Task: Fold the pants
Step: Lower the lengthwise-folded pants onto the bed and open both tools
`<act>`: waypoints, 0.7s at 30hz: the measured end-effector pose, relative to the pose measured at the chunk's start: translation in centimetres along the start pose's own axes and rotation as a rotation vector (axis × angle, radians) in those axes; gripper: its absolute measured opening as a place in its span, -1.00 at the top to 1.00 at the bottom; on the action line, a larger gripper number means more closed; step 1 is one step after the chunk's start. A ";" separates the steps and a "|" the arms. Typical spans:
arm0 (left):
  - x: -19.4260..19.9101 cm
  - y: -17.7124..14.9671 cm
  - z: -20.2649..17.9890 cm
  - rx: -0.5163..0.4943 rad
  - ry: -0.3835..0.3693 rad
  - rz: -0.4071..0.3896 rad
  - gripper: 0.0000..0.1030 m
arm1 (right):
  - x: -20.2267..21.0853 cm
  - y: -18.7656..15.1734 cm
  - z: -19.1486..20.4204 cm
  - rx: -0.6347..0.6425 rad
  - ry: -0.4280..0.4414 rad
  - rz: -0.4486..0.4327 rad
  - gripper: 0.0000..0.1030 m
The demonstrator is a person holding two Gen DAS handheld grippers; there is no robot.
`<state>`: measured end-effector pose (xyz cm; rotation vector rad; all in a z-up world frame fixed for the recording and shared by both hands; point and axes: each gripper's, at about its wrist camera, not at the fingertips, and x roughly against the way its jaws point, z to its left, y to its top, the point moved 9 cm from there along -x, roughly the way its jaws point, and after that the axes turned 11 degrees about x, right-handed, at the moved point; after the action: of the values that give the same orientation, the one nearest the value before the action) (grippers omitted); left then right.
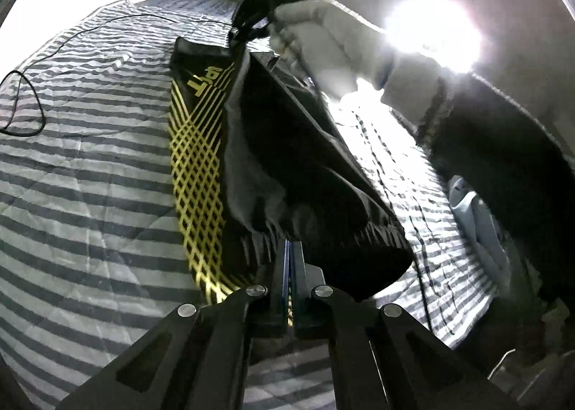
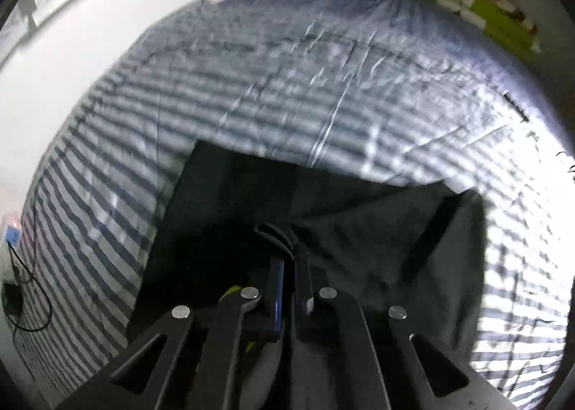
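Left gripper point(image 1: 290, 248): jaws pinched tight on the gathered waistband of the black pants with a yellow lattice stripe point(image 1: 273, 158). The cloth rises ahead of it, lifted off the grey-and-white striped bedcover point(image 1: 90, 158). Right gripper point(image 2: 289, 259): jaws clamped on a dark fabric edge; the rest of the pants lies spread just beyond and to its right. A white-gloved hand point(image 1: 323, 43) holds that gripper.

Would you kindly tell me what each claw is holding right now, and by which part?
Both are shut on the black pants: the left claw pinches the gathered waistband, the right claw an edge at the other end, apparently a leg hem.
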<state>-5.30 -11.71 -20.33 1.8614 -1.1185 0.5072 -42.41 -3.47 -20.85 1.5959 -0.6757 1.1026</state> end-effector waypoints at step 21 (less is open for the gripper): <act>-3.8 3.4 0.2 -0.022 0.157 -0.021 0.99 | 2.2 0.1 -0.2 -0.006 -0.002 -0.016 0.92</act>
<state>-10.13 -10.74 -21.47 1.7803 -0.9951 0.6155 -41.65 -3.12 -18.86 1.5954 -0.6657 1.0859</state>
